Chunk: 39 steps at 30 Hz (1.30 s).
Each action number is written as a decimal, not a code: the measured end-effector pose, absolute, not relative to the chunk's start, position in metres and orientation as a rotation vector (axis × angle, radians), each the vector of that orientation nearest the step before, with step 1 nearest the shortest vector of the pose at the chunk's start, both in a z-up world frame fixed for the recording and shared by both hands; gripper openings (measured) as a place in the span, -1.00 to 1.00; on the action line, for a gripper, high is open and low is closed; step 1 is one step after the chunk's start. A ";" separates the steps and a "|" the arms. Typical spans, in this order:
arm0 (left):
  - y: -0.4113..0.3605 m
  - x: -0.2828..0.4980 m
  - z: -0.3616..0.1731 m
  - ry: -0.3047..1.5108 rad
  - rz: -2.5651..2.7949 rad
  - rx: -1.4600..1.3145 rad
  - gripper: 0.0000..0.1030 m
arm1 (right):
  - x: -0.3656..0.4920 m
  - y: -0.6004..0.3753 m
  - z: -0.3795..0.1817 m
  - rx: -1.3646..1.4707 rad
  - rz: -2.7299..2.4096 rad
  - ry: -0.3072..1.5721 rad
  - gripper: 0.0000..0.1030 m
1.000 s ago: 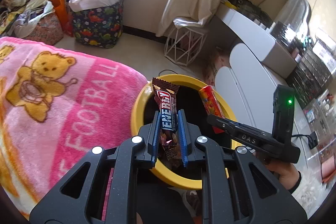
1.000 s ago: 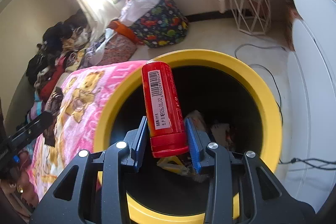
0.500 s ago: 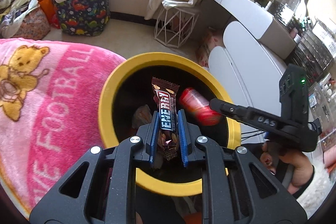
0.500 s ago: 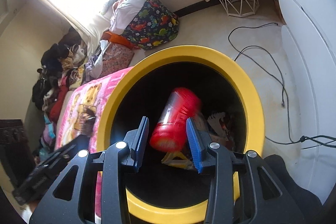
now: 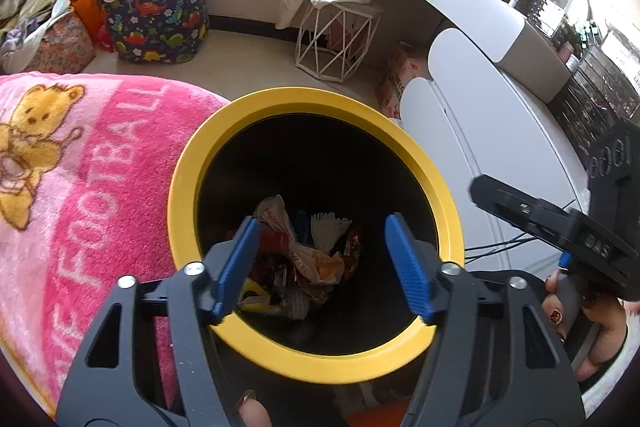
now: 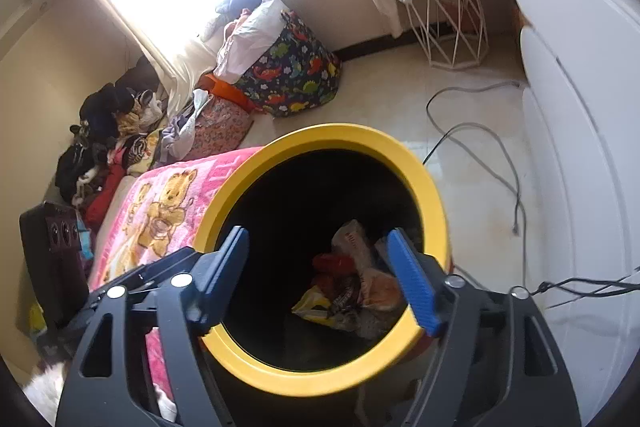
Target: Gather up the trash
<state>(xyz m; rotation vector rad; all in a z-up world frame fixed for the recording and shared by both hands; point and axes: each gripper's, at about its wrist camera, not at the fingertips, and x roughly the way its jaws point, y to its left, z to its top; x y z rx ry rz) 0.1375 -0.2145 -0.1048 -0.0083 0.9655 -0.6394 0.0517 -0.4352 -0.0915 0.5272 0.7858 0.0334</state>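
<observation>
Both the left claw (image 5: 326,263) and right claw (image 6: 320,275) are opening with nothing between them above the yellow bin (image 5: 188,163) at frame centre, wrappers (image 5: 304,259) piled inside, so lift straight clear of the rim.

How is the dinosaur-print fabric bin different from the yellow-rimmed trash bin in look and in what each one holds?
The dinosaur-print fabric bin is soft cloth with a dark, colourful pattern; the yellow-rimmed trash bin is rigid, with a plain yellow rim and a black inside. The fabric bin is stuffed above its top with a white bag; the trash bin holds wrappers only at its bottom. Both are open on top.
</observation>
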 end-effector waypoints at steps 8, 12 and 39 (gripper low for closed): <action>-0.195 0.130 -0.093 0.934 -0.565 -0.022 0.78 | 0.035 -0.422 -0.079 0.416 -0.004 0.741 0.72; -0.179 0.124 -0.088 0.909 -0.519 -0.027 0.78 | 0.030 -0.413 -0.075 0.385 -0.014 0.707 0.80; -0.088 0.038 -0.051 0.526 -0.232 -0.058 0.79 | -0.037 -0.309 -0.070 0.025 -0.122 0.191 0.87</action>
